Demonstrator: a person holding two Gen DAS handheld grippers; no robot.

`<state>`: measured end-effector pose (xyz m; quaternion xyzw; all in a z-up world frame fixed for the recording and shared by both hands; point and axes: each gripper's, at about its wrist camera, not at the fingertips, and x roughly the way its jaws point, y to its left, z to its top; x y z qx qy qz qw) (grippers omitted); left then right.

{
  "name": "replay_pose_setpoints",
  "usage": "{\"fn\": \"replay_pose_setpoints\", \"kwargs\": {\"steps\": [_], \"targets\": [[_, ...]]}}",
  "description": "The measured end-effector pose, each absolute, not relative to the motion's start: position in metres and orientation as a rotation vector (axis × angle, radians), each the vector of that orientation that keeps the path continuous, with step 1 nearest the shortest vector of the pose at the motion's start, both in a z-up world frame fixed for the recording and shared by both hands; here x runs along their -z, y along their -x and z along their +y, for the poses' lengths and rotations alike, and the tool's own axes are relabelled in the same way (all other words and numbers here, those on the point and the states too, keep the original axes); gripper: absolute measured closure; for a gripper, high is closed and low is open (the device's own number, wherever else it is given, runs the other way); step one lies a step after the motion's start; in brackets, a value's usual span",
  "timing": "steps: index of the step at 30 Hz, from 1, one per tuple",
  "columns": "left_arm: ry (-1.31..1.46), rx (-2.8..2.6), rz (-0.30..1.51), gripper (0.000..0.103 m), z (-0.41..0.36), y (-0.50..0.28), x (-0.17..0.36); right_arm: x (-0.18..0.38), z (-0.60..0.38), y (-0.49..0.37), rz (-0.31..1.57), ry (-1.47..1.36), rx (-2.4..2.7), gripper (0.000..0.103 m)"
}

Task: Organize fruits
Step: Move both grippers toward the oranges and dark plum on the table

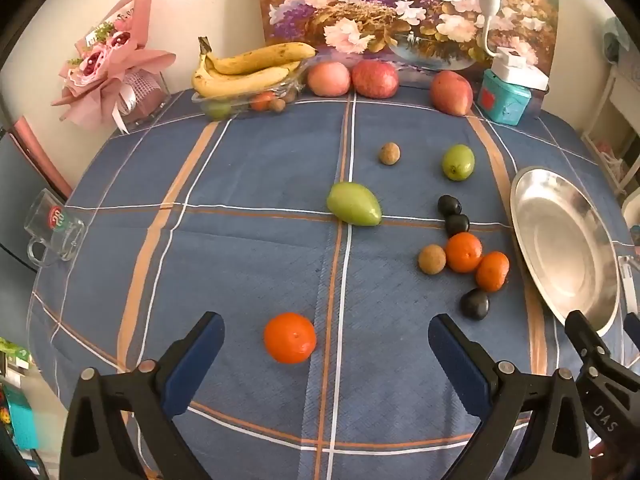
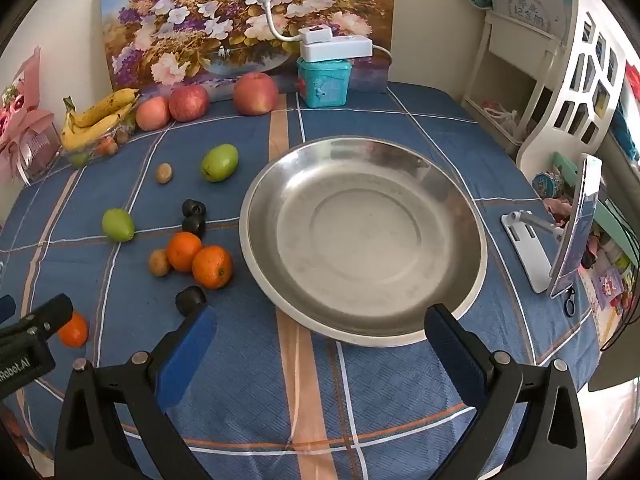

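Observation:
My left gripper (image 1: 326,330) stands wide open above the blue checked cloth, with a lone orange (image 1: 290,337) lying on the cloth between its fingers, untouched. Farther off lie a green pointed fruit (image 1: 354,204), a rounder green fruit (image 1: 458,162), two oranges (image 1: 464,252) side by side, several dark plums (image 1: 474,304) and small brown fruits (image 1: 432,259). My right gripper (image 2: 320,328) is open over the near rim of an empty steel plate (image 2: 260,236). The same loose fruit, such as the oranges (image 2: 212,267), lies left of the plate.
At the back stand bananas (image 1: 248,70) on a clear tray, three red apples (image 1: 374,79), a teal box (image 1: 505,98) and a flower painting (image 1: 400,8). A glass mug (image 1: 54,232) sits at the left edge. A phone on a stand (image 2: 576,232) is right of the plate.

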<state>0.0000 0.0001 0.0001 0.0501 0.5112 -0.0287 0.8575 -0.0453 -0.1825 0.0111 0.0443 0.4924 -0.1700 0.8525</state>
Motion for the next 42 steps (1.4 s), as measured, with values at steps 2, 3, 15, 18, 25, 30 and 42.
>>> {"fn": "replay_pose_setpoints", "kwargs": {"steps": [2,3,15,18,25,30,42], "targets": [[-0.102,0.063,1.071,0.000,-0.001,0.000,-0.001,-0.011,-0.183,0.045,1.036,-0.091,0.357,0.000],[-0.100,0.063,1.070,0.000,-0.001,0.001,-0.001,-0.011,-0.183,0.045,1.035,-0.094,0.355,0.000],[-0.102,0.060,1.099,0.000,0.001,-0.003,0.012,-0.010,-0.186,0.045,1.049,-0.111,0.358,0.000],[-0.078,0.072,1.103,0.000,0.003,-0.003,0.013,-0.009,-0.185,0.044,1.058,-0.110,0.354,0.000],[-0.043,0.080,1.115,0.000,0.002,-0.004,0.014,-0.008,-0.184,0.044,1.066,-0.096,0.352,0.000],[-0.040,0.085,1.129,0.000,0.003,-0.005,0.015,-0.007,-0.184,0.043,1.073,-0.091,0.351,0.000],[-0.090,0.089,1.121,0.000,-0.001,-0.005,0.013,-0.005,-0.183,0.043,1.085,-0.086,0.347,0.000]]}}
